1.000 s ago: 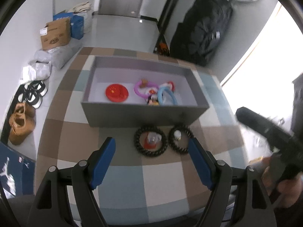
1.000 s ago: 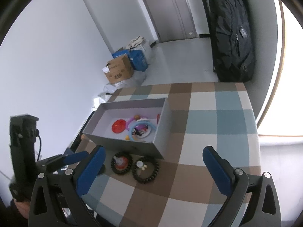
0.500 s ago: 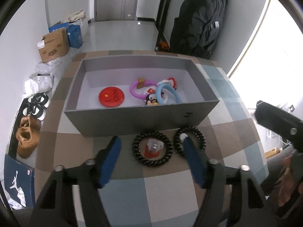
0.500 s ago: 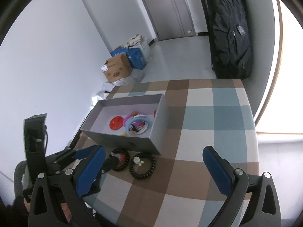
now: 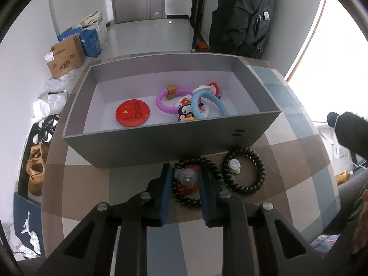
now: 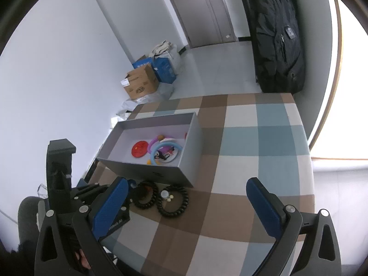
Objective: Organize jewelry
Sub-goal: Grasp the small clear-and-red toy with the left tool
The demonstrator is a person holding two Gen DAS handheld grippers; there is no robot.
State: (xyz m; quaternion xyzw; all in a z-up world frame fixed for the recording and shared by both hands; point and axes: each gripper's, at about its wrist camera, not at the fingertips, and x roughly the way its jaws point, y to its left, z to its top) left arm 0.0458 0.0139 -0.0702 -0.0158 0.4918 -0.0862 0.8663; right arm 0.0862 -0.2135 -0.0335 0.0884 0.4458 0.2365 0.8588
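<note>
Left gripper [image 5: 185, 179] down on the checked tablecloth [image 5: 287, 124] just in front of the grey box [image 5: 161, 142], blue pads [image 5: 166, 184] just drawn in and clamped on the left dark beaded bracelet [image 5: 195, 201], a small clear-and-red trinket [image 5: 187, 180] between them inside the ring. Second dark beaded bracelet [image 5: 243, 172] flat on the cloth just to the right, apart from the jaws, a small pale charm [image 5: 234, 166] inside it. Inside the box, from left: red round badge [image 5: 132, 113], purple ring [image 5: 169, 100], penguin badge [image 5: 187, 112], light blue ring [image 5: 207, 102]. Right gripper [image 6: 188, 204] held above the table, pads spread wide, nothing between them, both bracelets below its left pad [image 6: 110, 204]. On the floor beyond: cardboard carton [image 6: 140, 84], black bag [image 6: 276, 34] against the wall.
</note>
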